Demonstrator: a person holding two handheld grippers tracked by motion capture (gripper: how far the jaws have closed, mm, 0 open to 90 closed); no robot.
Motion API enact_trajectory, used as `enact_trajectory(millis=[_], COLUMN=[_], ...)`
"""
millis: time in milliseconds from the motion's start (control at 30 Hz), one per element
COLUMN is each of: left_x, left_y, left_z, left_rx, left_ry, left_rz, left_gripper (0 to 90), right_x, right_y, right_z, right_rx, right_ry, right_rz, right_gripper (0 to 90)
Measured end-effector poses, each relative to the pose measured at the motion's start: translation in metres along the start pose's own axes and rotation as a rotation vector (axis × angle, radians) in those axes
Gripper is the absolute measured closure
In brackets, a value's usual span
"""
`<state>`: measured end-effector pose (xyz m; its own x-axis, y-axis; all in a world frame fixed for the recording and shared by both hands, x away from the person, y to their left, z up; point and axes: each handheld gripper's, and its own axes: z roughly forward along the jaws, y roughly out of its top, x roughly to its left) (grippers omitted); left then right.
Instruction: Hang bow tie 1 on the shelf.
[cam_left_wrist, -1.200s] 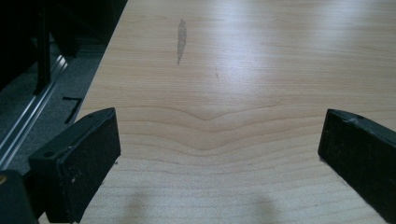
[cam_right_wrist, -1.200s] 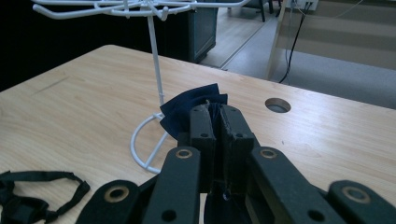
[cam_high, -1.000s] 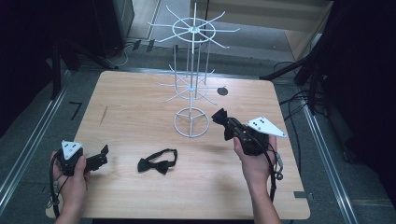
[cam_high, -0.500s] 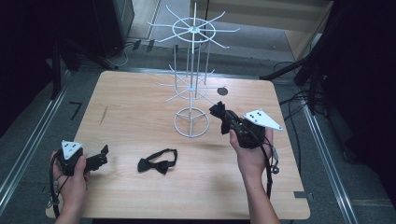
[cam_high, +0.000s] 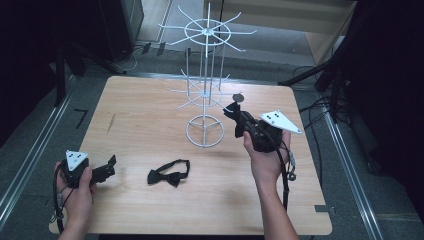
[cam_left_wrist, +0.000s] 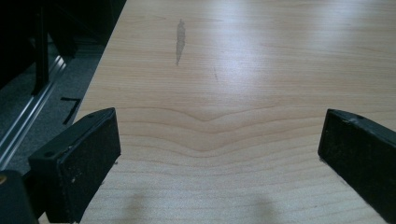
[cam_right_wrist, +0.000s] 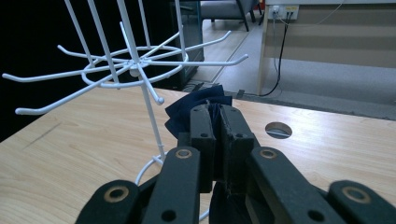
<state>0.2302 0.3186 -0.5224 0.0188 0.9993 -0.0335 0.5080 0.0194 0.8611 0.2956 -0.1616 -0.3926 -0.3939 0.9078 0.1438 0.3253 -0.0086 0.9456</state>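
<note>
A white wire display stand (cam_high: 205, 95) with hooked arms rises from the middle of the wooden table (cam_high: 150, 210). My right gripper (cam_high: 234, 114) is shut on a dark bow tie (cam_right_wrist: 198, 109), lifted just right of the stand's lower ring of hooks (cam_right_wrist: 135, 65). The cloth sticks out past the closed jaws and hangs below them. A second black bow tie (cam_high: 169, 174) lies flat on the table in front of the stand. My left gripper (cam_high: 111, 163) rests at the near left corner, open, with bare wood (cam_left_wrist: 219, 140) between its jaws.
A round cable hole (cam_right_wrist: 278, 130) is in the tabletop beyond the right gripper. A metal rail (cam_high: 30, 150) runs along the floor past the table's left edge. Cables and dark stands (cam_high: 325, 85) crowd the floor at the right.
My right gripper has moved a little up and toward the stand, carrying the bow tie. The left gripper and the tie on the table have stayed put.
</note>
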Motion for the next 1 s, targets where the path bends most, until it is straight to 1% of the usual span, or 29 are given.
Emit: enact_trajectory(millis=[67, 133, 433, 700, 800, 1000], left_x=[0.000, 0.000, 0.000, 0.000, 0.000, 0.000], left_y=[0.000, 0.000, 0.000, 0.000, 0.000, 0.000], left_z=[0.000, 0.000, 0.000, 0.000, 0.000, 0.000], left_rx=[0.000, 0.000, 0.000, 0.002, 0.002, 0.003], left_ry=[0.000, -0.001, -0.002, -0.004, -0.005, -0.007], left_rz=[-0.001, 0.000, 0.000, 0.002, 0.001, 0.000], left_gripper=[0.0, 0.0, 0.0, 0.0, 0.0, 0.0], right_x=[0.000, 0.001, 0.005, 0.009, 0.011, 0.016], right_y=[0.001, 0.002, 0.008, 0.013, 0.014, 0.018], right_z=[0.001, 0.001, 0.000, 0.001, 0.001, -0.001], right_rx=[-0.005, -0.008, -0.028, -0.033, -0.036, -0.047], right_ry=[-0.003, -0.005, -0.005, 0.001, 0.003, 0.015], right_rz=[-0.001, 0.008, -0.003, -0.006, -0.015, -0.011], right_gripper=[86.1, 86.1, 86.0, 86.1, 86.0, 86.0])
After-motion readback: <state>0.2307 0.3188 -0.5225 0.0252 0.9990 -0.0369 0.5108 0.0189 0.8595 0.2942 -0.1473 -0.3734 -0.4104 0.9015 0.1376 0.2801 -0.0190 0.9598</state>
